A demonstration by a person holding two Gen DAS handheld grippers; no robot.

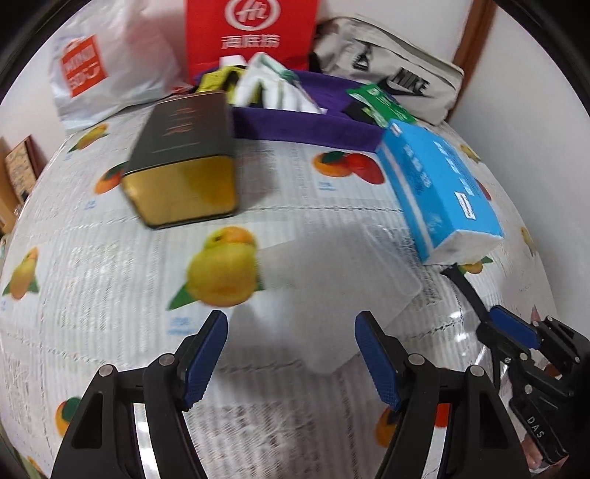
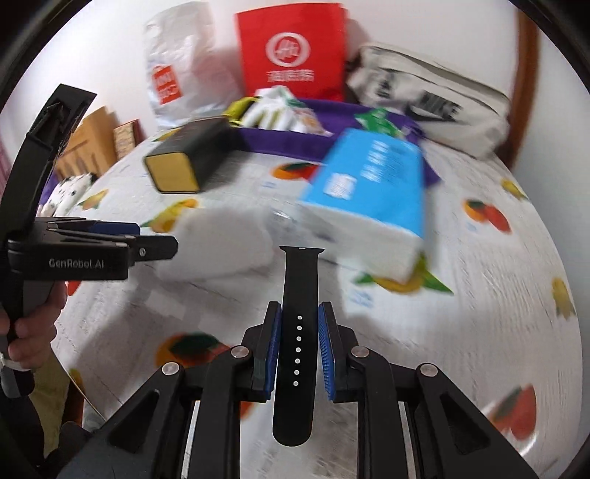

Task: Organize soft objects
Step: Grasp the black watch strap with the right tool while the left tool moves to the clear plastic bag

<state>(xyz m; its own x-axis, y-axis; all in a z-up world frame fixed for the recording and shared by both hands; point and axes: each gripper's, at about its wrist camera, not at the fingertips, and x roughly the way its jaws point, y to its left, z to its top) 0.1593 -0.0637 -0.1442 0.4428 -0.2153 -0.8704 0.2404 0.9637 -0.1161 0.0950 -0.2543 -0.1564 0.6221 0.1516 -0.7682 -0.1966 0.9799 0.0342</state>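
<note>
A black watch strap [image 2: 299,280] with a row of holes sticks out forward between the blue pads of my right gripper [image 2: 299,309], which is shut on it above the tablecloth. In the left wrist view the same strap [image 1: 465,289] pokes out of the right gripper [image 1: 488,326] at the far right, just below a blue tissue pack [image 1: 442,191]. My left gripper [image 1: 291,322] is open with nothing between its fingers. It hovers over a translucent plastic container [image 1: 343,291]. Seen from the right wrist, the left gripper [image 2: 158,237] is at the left edge, held by a hand [image 2: 29,331].
A black and gold box [image 1: 184,162] lies on the fruit-print tablecloth [image 1: 92,294]. Behind it, a purple tray [image 1: 306,127] holds packets. A red bag [image 1: 250,33], a white bag [image 1: 110,62] and a grey Nike pouch [image 1: 402,84] stand along the wall.
</note>
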